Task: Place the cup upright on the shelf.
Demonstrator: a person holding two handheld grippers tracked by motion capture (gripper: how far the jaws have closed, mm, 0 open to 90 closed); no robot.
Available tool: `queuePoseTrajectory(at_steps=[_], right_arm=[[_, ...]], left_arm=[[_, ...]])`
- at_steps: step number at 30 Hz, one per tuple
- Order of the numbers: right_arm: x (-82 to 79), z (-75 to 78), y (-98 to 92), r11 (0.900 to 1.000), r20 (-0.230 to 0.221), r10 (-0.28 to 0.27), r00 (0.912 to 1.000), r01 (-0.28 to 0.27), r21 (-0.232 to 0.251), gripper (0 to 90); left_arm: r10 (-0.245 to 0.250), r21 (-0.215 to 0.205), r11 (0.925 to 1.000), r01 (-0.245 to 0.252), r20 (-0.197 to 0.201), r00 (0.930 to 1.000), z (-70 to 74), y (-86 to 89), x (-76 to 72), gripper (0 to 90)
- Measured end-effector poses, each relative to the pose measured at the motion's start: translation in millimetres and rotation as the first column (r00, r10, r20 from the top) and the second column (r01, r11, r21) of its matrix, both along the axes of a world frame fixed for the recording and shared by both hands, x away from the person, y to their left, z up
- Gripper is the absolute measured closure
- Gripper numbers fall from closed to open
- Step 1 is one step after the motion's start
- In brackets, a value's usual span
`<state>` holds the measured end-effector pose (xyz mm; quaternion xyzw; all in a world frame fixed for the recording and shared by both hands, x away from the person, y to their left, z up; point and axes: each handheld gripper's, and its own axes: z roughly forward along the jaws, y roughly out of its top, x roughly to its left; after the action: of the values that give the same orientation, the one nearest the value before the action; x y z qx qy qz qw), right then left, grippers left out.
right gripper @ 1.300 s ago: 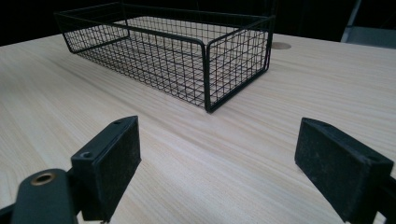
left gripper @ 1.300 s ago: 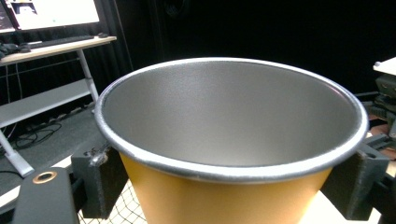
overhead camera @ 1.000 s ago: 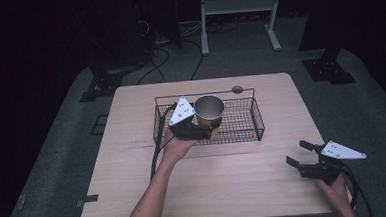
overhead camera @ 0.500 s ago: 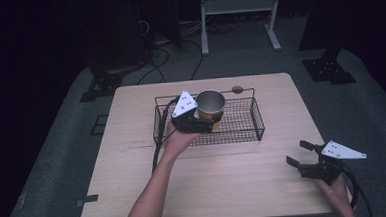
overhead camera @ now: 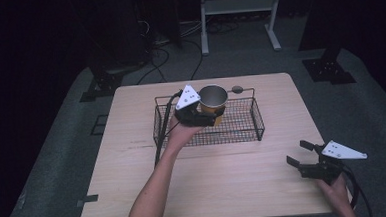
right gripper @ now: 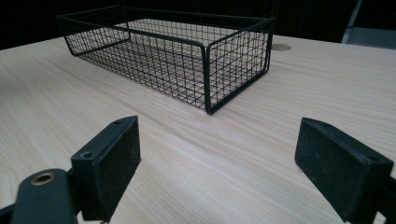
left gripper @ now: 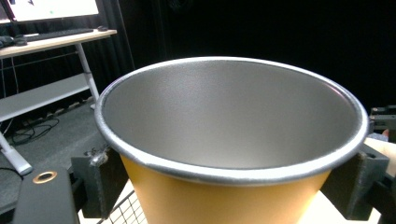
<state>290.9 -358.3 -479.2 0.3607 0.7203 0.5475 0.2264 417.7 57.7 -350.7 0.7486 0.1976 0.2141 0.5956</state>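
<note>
An orange cup [overhead camera: 213, 97] with a bare metal inside is held upright over the back middle of a black wire basket [overhead camera: 210, 137]. My left gripper [overhead camera: 212, 117] is shut on it from the near side. In the left gripper view the cup [left gripper: 233, 130] sits between the two black pads [left gripper: 100, 179] of the left gripper [left gripper: 229, 186], which press on its orange wall just below the rim. My right gripper [overhead camera: 296, 152] rests open at the table's front right with nothing between its jaws. The right gripper view shows that gripper [right gripper: 224, 163] facing the basket [right gripper: 205, 70] end on.
The basket stands on a light wooden table [overhead camera: 225, 182]. A round cable hole [overhead camera: 237, 89] lies just behind the basket. A white desk frame [overhead camera: 238, 6] and black stand feet [overhead camera: 329, 69] stand on the grey floor beyond the table.
My left hand has carried the cup a little farther back and slightly right over the basket. The right gripper has stayed where it was.
</note>
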Motion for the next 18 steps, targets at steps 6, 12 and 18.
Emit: queuePoseTrajectory(at_steps=[6, 12, 18], right_arm=[[-0.2, 0.1, -0.1, 1.0, -0.001, 0.0, 1.0, 0.0, 0.002, 13.3], [-0.2, 0.1, -0.2, 1.0, -0.001, -0.001, 1.0, 0.001, 0.005, 13.3], [-0.3, 0.1, -0.4, 1.0, -0.002, 0.0, 1.0, 0.0, 0.006, 13.3]], left_arm=[[0.007, 0.014, 0.9999, -0.007, 0.001, 1.0, 1.2, -2.5, 7.6, 14.3], [0.0, 0.021, 0.9998, 0.0, -0.011, 0.9999, 0.3, -5.5, 15.3, 14.3], [-0.011, 0.025, 0.9996, 0.012, -0.015, 0.9998, -1.3, -9.3, 22.4, 14.2]])
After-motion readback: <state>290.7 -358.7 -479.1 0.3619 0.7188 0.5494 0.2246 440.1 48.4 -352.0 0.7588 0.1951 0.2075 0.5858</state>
